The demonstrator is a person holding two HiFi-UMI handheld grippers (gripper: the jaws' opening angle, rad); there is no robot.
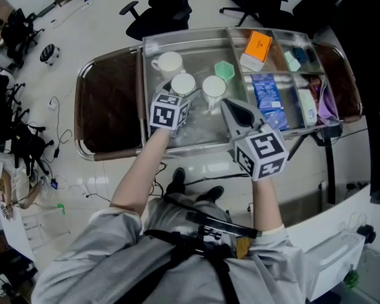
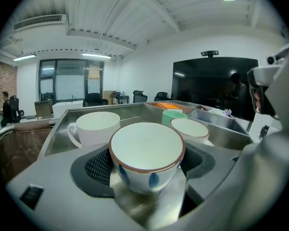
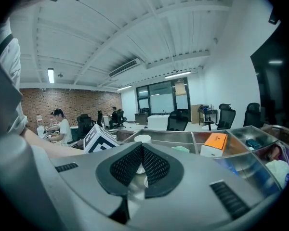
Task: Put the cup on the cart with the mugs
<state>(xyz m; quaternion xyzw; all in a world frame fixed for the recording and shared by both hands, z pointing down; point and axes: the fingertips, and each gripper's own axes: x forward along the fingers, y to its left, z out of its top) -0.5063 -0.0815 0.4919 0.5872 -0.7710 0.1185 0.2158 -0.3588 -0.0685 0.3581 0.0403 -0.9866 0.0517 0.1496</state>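
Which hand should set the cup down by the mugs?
Left. The left gripper grips the cup inside the cart tray, right beside the white mug. The right gripper is shut and empty, off to the side.

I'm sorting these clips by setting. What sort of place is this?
Probably an open-plan office or lab. Wheeled office chairs stand about the floor, a person sits at a desk before a brick wall, and a large dark screen is set against a white wall.
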